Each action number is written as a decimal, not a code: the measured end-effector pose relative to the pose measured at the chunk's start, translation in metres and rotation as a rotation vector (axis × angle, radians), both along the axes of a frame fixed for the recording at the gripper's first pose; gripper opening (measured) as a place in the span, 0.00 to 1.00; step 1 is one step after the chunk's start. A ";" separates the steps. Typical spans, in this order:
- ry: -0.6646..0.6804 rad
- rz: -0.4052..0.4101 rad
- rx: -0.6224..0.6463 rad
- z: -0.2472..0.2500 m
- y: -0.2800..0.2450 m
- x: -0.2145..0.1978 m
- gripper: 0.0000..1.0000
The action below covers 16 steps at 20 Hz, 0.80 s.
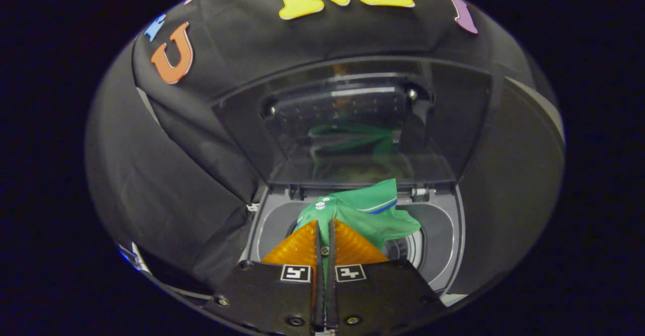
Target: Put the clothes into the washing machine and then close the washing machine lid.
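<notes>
My gripper [325, 225] is closed tight, jaws pinching the green shirt [368, 210] at lower centre, hanging over the washing machine [443, 245] drum opening. The lid [352, 124] stands raised behind. Risk: released here, a sleeve may drape over the rim and foul the lid's closing.

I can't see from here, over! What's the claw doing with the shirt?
Gripper shut on green shirt. Shirt hanging over open washing machine drum. Lid up, nothing blocking.
</notes>
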<state>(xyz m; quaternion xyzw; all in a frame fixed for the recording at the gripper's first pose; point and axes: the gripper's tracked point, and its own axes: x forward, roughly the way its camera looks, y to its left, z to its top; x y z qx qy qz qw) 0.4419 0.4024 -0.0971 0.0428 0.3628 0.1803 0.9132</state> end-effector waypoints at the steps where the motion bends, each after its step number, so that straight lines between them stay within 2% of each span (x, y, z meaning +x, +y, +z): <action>1: 0.027 -0.004 -0.010 -0.012 0.000 0.001 0.05; 7: 0.191 -0.051 -0.083 -0.078 -0.011 -0.011 0.05; 16: 0.214 -0.081 -0.098 -0.083 -0.021 -0.014 0.07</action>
